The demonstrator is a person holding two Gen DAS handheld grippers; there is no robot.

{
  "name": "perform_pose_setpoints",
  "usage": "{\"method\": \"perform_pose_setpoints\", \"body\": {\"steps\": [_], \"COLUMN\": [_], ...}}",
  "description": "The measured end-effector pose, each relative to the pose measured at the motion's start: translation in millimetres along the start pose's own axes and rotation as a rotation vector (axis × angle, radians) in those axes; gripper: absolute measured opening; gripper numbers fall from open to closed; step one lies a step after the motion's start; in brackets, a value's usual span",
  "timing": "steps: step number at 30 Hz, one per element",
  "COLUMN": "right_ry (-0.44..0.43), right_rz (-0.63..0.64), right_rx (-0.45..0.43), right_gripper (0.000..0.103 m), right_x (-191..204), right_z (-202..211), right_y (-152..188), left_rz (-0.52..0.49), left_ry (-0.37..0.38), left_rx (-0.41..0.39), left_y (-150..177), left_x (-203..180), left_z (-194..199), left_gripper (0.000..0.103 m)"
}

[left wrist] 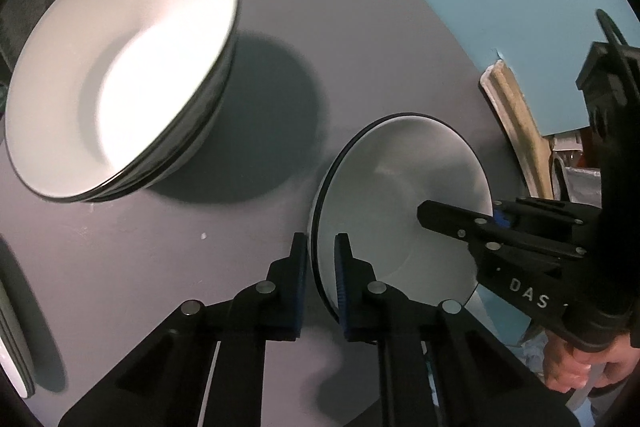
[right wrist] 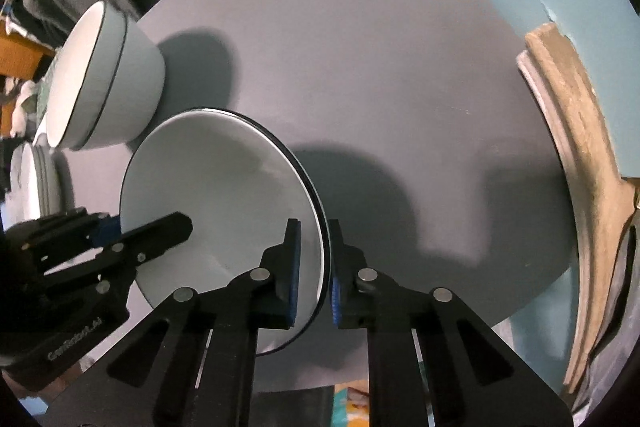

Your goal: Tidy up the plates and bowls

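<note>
Bowl (left wrist: 400, 187) rim — both claws clamped

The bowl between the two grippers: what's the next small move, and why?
Probably lift the bowl straight up with both hands together. The left gripper is shut on its left rim and the right gripper on the opposite rim, so it looks ready to leave the grey mat for the stack of bowls to its left.

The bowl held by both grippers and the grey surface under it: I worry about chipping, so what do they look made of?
Bowl: probably glazed ceramic, possibly enamelled metal; smooth white with soft sheen and thin dark rim line. Grey surface: matte, uniform, no reflections; possibly a mat or painted board.
</note>
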State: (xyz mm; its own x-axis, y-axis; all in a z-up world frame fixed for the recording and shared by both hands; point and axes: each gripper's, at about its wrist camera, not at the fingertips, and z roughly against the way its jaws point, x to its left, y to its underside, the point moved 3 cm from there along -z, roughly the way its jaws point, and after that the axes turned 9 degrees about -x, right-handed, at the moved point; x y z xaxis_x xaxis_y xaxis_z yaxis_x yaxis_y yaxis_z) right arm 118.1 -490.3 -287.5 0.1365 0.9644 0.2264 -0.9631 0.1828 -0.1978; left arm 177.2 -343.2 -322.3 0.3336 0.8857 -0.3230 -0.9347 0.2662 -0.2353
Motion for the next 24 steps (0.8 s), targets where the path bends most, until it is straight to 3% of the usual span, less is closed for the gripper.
{"method": "perform_pose_setpoints", "body": {"steps": [24], "right_ry": [-0.093], "right_rz": [0.159], "right_rx": [0.041], "right_gripper": [0.012], "right_x": [97], "right_z": [-14], "right_y": [32], "left_rz": [0.136], "left_ry": [-0.108], "left_rx": [-0.017], "left_y": [68], "left_x": [73], "left_z": [49], "left_gripper": [0.01]}}
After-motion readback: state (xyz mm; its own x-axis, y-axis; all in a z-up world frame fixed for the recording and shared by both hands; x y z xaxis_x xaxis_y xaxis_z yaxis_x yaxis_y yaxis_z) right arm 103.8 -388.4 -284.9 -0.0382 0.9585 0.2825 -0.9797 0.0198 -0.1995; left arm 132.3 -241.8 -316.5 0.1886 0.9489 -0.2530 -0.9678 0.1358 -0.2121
